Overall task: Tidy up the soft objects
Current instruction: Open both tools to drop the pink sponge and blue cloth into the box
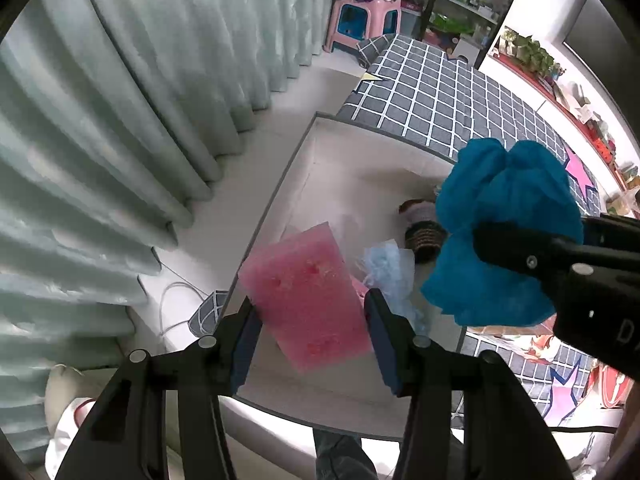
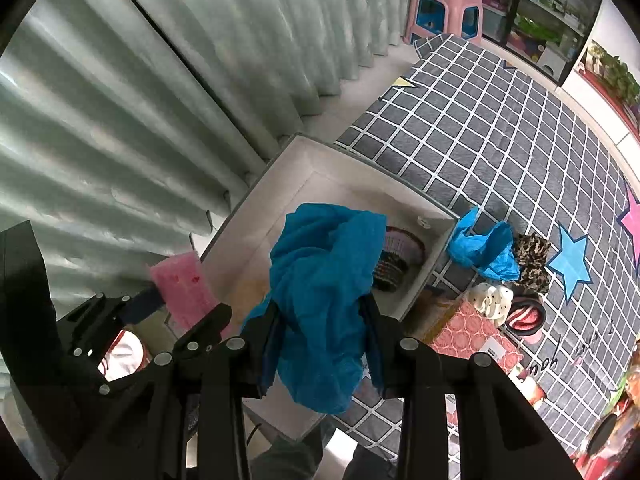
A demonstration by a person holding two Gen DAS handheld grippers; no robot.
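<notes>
My left gripper (image 1: 312, 312) is shut on a pink sponge (image 1: 308, 296) and holds it above the white box (image 1: 320, 148). My right gripper (image 2: 324, 320) is shut on a crumpled blue cloth (image 2: 320, 280), also held above the box (image 2: 280, 168). The right gripper and blue cloth (image 1: 508, 232) show at the right in the left wrist view. The left gripper with the pink sponge (image 2: 184, 284) shows at the left in the right wrist view. Inside the box lie a dark woven scrunchie (image 1: 424, 236) and a pale blue piece (image 1: 386, 268).
The box sits on a grey checked mat (image 2: 500, 140). On the mat to the right lie another blue cloth (image 2: 484, 248), a leopard scrunchie (image 2: 532, 260), a white dotted item (image 2: 490, 296), a pink patterned box (image 2: 476, 336). Curtains (image 1: 120, 140) hang at left.
</notes>
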